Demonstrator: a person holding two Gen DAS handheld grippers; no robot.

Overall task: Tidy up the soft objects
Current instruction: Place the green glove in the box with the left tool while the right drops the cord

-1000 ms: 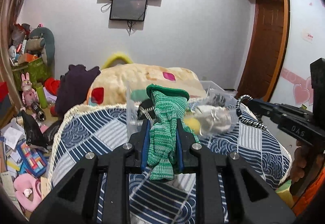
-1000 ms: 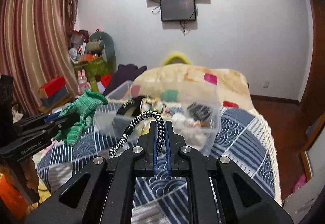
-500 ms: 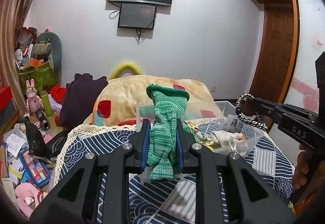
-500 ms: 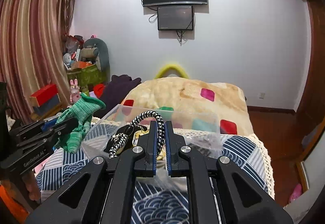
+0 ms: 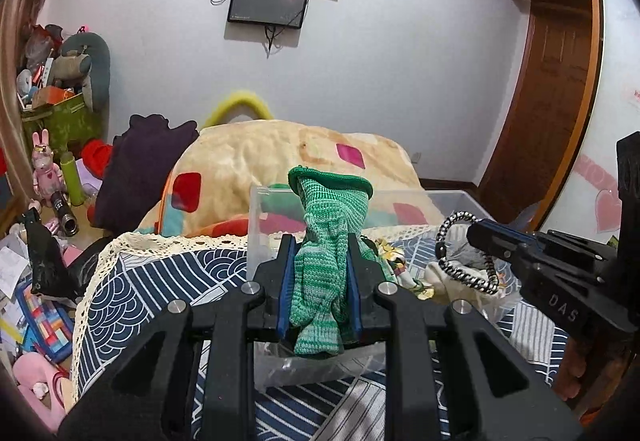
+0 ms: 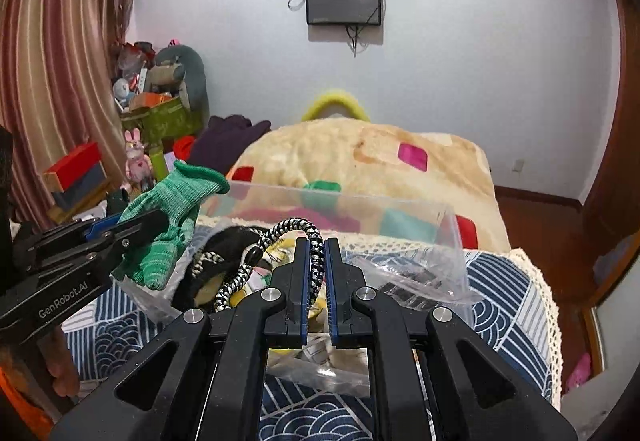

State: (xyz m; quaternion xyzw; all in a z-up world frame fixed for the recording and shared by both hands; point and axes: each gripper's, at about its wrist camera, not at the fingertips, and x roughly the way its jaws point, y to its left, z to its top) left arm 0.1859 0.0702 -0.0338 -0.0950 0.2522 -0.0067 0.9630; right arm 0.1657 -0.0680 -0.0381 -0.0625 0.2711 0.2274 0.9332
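The green glove is hanging pinched between the left gripper, cuff up, just over the near edge of the clear bin on the bed. To its right, the right gripper is clamping a black-and-white cord, also above the bin. Judging by this, both are being carried for dropping in. Doing it well probably means lowering each well inside the walls before opening, so nothing is draping over the rim.
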